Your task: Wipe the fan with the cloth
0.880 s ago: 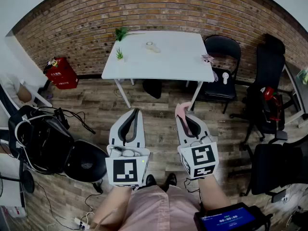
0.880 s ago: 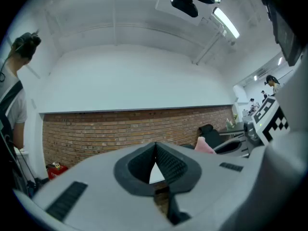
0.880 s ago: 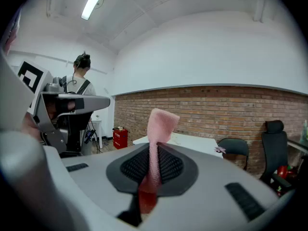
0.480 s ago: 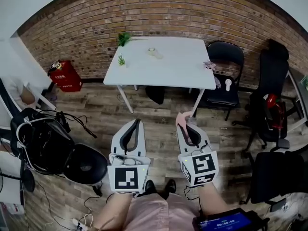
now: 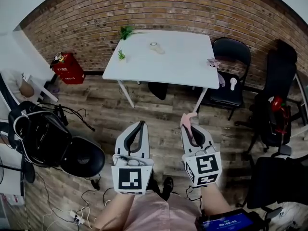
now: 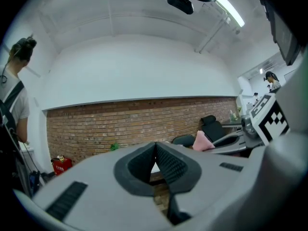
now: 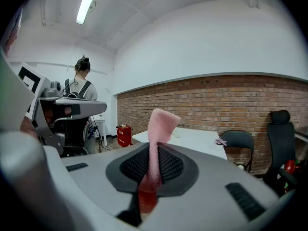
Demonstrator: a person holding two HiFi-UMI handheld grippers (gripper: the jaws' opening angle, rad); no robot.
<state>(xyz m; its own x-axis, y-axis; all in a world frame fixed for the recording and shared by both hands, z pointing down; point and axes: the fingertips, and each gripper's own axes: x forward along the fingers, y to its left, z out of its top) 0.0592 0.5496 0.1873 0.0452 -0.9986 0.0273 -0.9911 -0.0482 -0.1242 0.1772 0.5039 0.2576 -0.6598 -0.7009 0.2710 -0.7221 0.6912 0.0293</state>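
Lighting: bright, even indoor light; a long white ceiling tube lamp (image 7: 89,3) glares overhead.
Shadows: faint, soft-edged.
Distortion: strong fisheye — red brick wall (image 5: 159,13) bowed, corners black.
Focus: closest foreground soft in both gripper views — distance clearer.
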